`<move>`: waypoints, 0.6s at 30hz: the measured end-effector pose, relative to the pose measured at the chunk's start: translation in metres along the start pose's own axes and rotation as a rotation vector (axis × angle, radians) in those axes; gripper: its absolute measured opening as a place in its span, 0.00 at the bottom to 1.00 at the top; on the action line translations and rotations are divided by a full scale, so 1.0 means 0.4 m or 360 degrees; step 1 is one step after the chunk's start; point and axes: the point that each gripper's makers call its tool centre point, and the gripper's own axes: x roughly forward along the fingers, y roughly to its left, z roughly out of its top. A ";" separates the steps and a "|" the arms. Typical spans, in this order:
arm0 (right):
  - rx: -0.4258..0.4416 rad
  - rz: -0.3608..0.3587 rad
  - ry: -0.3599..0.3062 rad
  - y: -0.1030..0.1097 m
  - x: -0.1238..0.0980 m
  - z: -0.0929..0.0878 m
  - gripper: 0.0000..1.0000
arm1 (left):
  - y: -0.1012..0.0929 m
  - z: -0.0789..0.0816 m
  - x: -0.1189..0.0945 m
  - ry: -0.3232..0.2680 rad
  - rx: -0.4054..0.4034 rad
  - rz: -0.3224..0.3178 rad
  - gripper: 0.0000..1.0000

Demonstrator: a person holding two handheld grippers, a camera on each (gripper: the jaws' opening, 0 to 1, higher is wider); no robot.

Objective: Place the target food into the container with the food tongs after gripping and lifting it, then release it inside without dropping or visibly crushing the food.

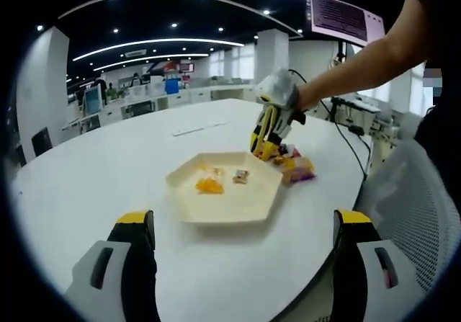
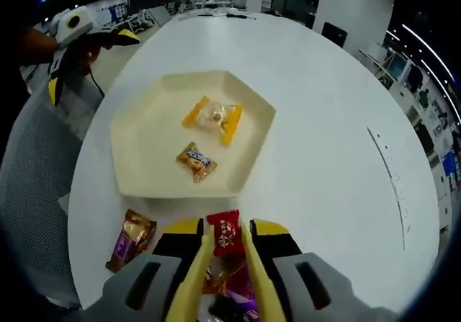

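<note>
Grey tongs (image 2: 223, 264) with yellow-and-black tips; dark short sleeve (image 1: 432, 5).

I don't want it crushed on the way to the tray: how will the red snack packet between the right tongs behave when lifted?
The red packet looks like a small, glossy film wrapper, so it is probably light and slippery. It likely crumples rather than cracks. The right tongs flank it closely, so gentle pressure should do.

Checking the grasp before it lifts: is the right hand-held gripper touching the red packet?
Touching. In the right gripper view the red packet sits pinched between the yellow tongs of the right hand-held gripper, no gap on either side.
</note>
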 end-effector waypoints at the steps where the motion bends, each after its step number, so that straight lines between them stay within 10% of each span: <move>1: -0.0008 0.0013 -0.0020 0.001 0.000 0.004 0.24 | 0.000 0.000 0.000 0.0000 -0.0002 -0.0001 0.99; 18: 0.0162 -0.0100 0.0015 -0.020 -0.027 -0.005 0.20 | -0.003 0.000 0.000 0.0003 0.0010 -0.0013 0.99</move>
